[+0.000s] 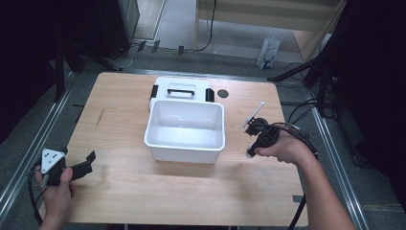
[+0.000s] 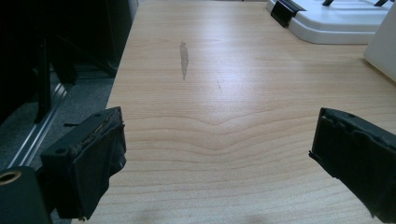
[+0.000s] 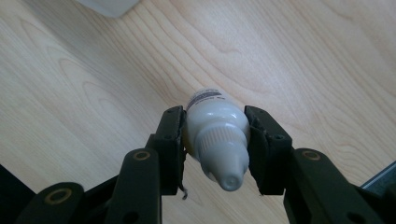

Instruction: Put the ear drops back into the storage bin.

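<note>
My right gripper [image 3: 215, 140] is shut on a small white squeeze bottle [image 3: 217, 135], whose ribbed cap points back toward the camera. It hangs over bare wood just right of the open white bin [image 1: 184, 146]. In the high view the right gripper [image 1: 252, 149] tilts down toward the table, with the pale end of the bottle [image 1: 250, 153] at its tip. My left gripper [image 1: 86, 163] rests near the table's front left corner. Its jaws stand wide apart with nothing between them, as the left gripper [image 2: 219, 140] shows over empty wood.
The bin's white lid [image 1: 179, 88], with a black handle and black latches, lies flat behind the bin at the far edge. A small dark disc [image 1: 222, 93] sits beside it. The table [image 1: 124, 191] has free wood along the front and left. A scuff mark [image 2: 183, 58] lies ahead of the left gripper.
</note>
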The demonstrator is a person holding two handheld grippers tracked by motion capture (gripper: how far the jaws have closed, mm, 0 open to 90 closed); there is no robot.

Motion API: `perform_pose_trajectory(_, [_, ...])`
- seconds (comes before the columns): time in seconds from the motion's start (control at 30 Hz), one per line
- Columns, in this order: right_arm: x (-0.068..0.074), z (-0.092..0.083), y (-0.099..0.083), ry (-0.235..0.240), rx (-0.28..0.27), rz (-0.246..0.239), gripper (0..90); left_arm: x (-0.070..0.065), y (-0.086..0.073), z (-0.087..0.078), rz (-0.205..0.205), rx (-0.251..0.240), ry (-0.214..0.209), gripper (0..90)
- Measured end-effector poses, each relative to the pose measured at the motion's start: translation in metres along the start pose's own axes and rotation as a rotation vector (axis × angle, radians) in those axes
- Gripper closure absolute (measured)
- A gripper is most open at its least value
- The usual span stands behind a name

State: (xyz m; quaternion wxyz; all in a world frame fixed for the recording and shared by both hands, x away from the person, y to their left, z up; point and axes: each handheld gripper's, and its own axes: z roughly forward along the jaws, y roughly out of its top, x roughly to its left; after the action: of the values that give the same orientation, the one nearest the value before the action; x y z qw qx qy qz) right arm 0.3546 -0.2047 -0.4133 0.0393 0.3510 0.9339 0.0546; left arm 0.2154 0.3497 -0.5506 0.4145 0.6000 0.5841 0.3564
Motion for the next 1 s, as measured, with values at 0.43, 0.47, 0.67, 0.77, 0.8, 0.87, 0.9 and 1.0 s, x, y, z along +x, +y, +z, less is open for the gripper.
perform_pose_trajectory(0.43, [0.006, -0.043, 0.023, 0.0, -0.008, -0.087, 60.9, 0.0, 0.0, 0.0, 0.0, -0.001, 0.001, 3.5])
perform_pose_trajectory(0.47, [0.007, -0.046, 0.025, 0.0, -0.007, -0.092, 60.9, 0.0, 0.0, 0.0, 0.0, -0.001, 0.001, 3.5])
perform_pose_trajectory(0.67, [0.013, -0.062, 0.037, -0.019, -0.015, -0.125, 60.9, 0.0, 0.0, 0.0, 0.0, -0.005, 0.002, 3.5])
perform_pose_trajectory(0.77, [0.017, -0.07, 0.044, -0.025, -0.021, -0.141, 60.9, 0.0, 0.0, 0.0, -0.001, -0.004, 0.001, 3.5])
perform_pose_trajectory(0.8, [0.019, -0.073, 0.047, -0.026, -0.025, -0.147, 60.9, 0.0, 0.0, 0.0, -0.001, -0.004, 0.001, 3.5])
perform_pose_trajectory(0.87, [0.021, -0.077, 0.051, -0.028, -0.027, -0.157, 60.9, 0.0, 0.0, 0.0, -0.001, -0.004, 0.001, 3.5])
perform_pose_trajectory(0.9, [0.023, -0.079, 0.054, -0.029, -0.03, -0.163, 60.9, 0.0, 0.0, 0.0, -0.002, -0.004, 0.001, 3.5])
perform_pose_trajectory(1.0, [0.026, -0.081, 0.059, -0.029, -0.032, -0.17, 60.9, 0.0, 0.0, 0.0, 0.0, -0.005, 0.001, 3.5])
